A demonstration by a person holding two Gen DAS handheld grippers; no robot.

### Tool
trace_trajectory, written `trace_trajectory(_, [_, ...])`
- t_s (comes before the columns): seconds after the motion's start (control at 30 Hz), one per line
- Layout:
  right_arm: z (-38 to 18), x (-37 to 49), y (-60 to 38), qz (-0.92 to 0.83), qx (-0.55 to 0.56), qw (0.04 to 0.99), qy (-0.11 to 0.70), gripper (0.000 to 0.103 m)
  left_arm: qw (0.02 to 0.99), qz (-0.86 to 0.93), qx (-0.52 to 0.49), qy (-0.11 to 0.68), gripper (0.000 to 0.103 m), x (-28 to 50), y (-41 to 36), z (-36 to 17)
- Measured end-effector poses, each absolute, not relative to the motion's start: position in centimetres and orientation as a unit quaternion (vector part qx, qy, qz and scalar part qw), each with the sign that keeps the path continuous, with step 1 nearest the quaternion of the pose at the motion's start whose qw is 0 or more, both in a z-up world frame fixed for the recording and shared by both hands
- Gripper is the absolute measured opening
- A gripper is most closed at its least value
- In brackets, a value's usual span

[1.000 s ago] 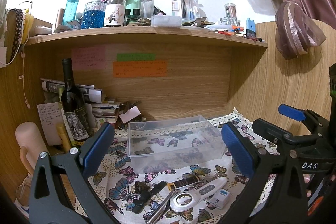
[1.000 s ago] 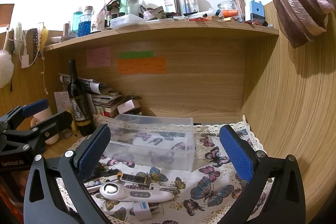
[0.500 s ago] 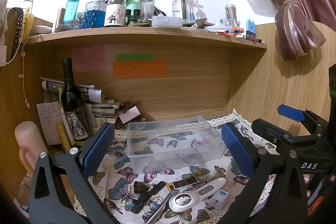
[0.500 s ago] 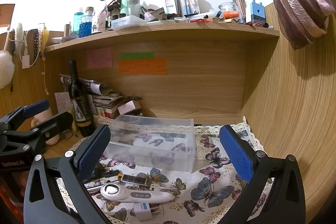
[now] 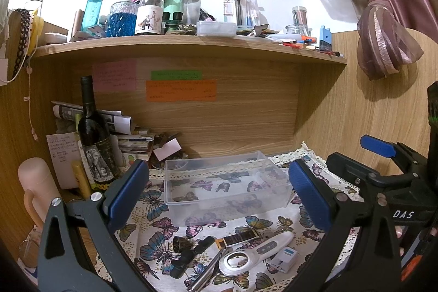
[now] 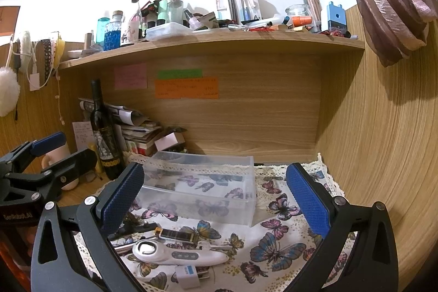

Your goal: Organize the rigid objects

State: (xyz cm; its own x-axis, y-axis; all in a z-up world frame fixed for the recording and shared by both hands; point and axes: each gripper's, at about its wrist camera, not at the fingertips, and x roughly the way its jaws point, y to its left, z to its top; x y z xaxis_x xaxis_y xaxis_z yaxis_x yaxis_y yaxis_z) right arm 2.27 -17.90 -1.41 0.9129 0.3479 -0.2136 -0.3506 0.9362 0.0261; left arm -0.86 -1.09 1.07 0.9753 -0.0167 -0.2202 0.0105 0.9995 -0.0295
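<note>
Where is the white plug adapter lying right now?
In the right wrist view, the white plug adapter lies at the cloth's near edge, just in front of the white handheld device.

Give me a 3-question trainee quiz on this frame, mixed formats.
1. True or false: the clear bin already holds the white handheld device.
2. Multiple choice: the wine bottle stands A) on the upper shelf, B) under the shelf, left of the bin, C) inside the bin.
3. Fill in: both the left gripper and the right gripper are ____, holding nothing.

Key
1. False. The bin shows only the butterfly cloth through its walls; the device lies on the cloth in front of it, beside the plug adapter.
2. B.
3. Open.
</note>
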Motion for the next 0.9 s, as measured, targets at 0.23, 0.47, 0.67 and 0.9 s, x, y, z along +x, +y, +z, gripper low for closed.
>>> trace_trajectory(0.23, [-1.2, 2.2, -17.7, 0.179, -0.007, 0.978, 0.107, 0.103, 0.993, -0.007, -0.015, 0.113, 0.103, -0.8, -1.2, 1.1])
trace_trajectory(0.47, [-1.1, 2.2, -17.5, 0.180, -0.007, 0.978, 0.106, 0.103, 0.993, -0.010, -0.021, 0.118, 0.103, -0.6, -0.8, 0.9])
trace_trajectory(0.67, [-1.1, 2.3, -17.3, 0.176, -0.012, 0.978, 0.108, 0.103, 0.993, -0.005, -0.022, 0.118, 0.103, -0.5, -0.4, 0.7])
trace_trajectory(0.9, [-2.5, 3.2, -17.1, 0.185, -0.020, 0.973, 0.134, 0.103, 0.986, -0.004, -0.040, 0.160, 0.103, 0.6, 1.8, -0.8])
